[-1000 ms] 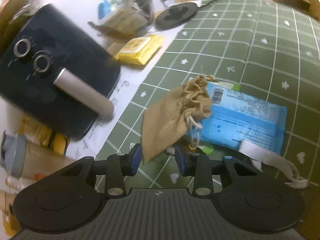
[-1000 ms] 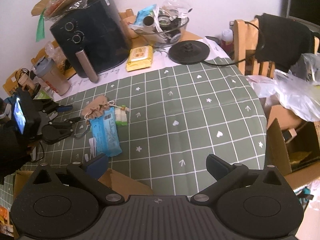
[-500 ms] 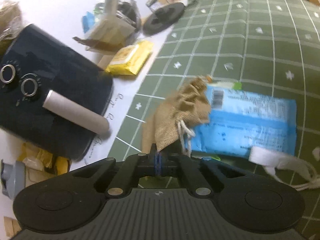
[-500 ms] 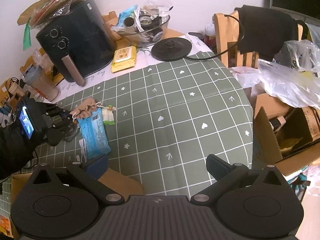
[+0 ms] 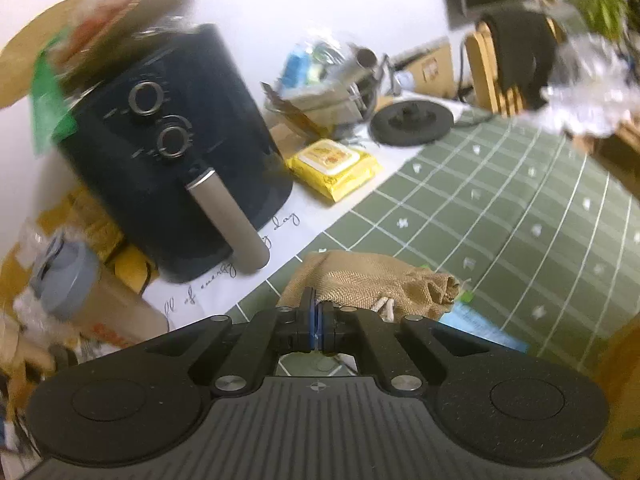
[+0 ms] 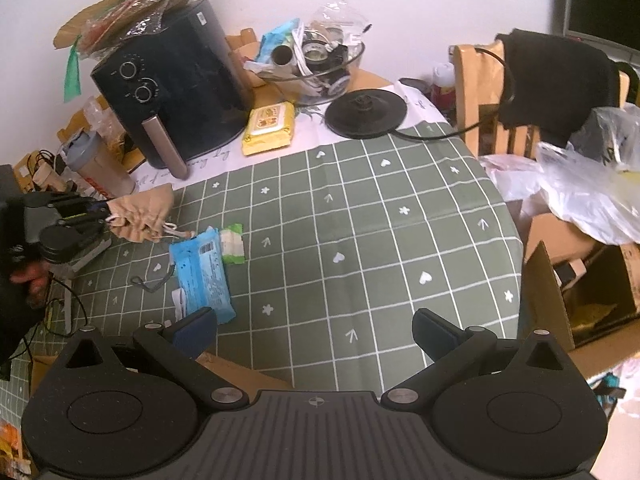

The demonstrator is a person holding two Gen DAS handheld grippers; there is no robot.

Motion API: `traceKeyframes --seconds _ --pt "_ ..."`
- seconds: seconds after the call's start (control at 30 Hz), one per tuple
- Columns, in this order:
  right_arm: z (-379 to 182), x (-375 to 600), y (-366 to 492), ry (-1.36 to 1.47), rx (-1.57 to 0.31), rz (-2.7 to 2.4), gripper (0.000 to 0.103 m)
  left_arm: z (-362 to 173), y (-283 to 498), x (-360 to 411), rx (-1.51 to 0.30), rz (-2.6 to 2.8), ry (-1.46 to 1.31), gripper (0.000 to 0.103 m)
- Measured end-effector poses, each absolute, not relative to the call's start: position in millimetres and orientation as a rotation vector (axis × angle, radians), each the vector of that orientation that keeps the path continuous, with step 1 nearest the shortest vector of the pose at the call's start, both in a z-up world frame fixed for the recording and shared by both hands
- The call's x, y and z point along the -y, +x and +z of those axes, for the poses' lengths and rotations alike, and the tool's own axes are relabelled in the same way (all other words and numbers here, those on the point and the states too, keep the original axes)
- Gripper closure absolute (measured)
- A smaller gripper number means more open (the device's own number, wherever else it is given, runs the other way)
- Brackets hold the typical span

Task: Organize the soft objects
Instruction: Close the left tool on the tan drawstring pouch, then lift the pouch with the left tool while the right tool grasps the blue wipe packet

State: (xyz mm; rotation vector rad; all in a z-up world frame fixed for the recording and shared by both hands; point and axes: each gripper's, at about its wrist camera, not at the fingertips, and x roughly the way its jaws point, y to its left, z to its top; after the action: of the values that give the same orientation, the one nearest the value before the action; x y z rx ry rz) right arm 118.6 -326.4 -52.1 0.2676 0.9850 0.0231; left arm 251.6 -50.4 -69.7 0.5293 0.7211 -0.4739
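My left gripper [image 5: 319, 322] is shut on the corner of a tan burlap drawstring pouch [image 5: 372, 286], which hangs lifted off the green checked cloth [image 5: 520, 216]. The right wrist view shows that same left gripper [image 6: 105, 213] at the far left, holding the pouch [image 6: 146, 214] in the air. Below it on the cloth lie a blue wipes packet [image 6: 202, 276] and a small green-white packet [image 6: 233, 243]. My right gripper [image 6: 314, 330] is open and empty over the near edge of the table.
A black air fryer [image 6: 172, 88], a yellow wipes pack [image 6: 269, 128], a glass bowl of clutter [image 6: 316, 68] and a black kettle base [image 6: 366, 113] stand at the back. A cup [image 6: 98, 166] sits at the left. A chair [image 6: 516, 92], plastic bags [image 6: 588, 196] and a cardboard box [image 6: 584, 292] are at the right.
The left gripper shut on the pouch's corner, then rose with it, lifting the pouch off the cloth and the blue packet. The right gripper stayed open and hardly moved.
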Motion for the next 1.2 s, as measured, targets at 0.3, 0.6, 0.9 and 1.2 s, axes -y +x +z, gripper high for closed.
traceKeyframes --seconds 0.3,0.6,0.9,1.2 --pt "-51.7 320.5 139.0 0.216 -0.991 0.09 0.0 -40.3 227.2 26.3 -0.811 -0.456 0.292 0.102" --pt "-53.2 301.5 170.2 0.117 -1.012 0.211 0.0 -27.5 195.5 -7.8 -0.868 -0.406 0.153 0.102" --pt "-60.6 274.9 205.8 0.016 -1.037 0.36 0.0 -23.3 162.6 -34.4 -0.882 -0.337 0.075 0.102" --pt "-82.0 249.3 246.8 -0.038 -1.104 0.523 0.001 -25.3 137.0 -55.6 -0.892 -0.28 -0.007 0.102"
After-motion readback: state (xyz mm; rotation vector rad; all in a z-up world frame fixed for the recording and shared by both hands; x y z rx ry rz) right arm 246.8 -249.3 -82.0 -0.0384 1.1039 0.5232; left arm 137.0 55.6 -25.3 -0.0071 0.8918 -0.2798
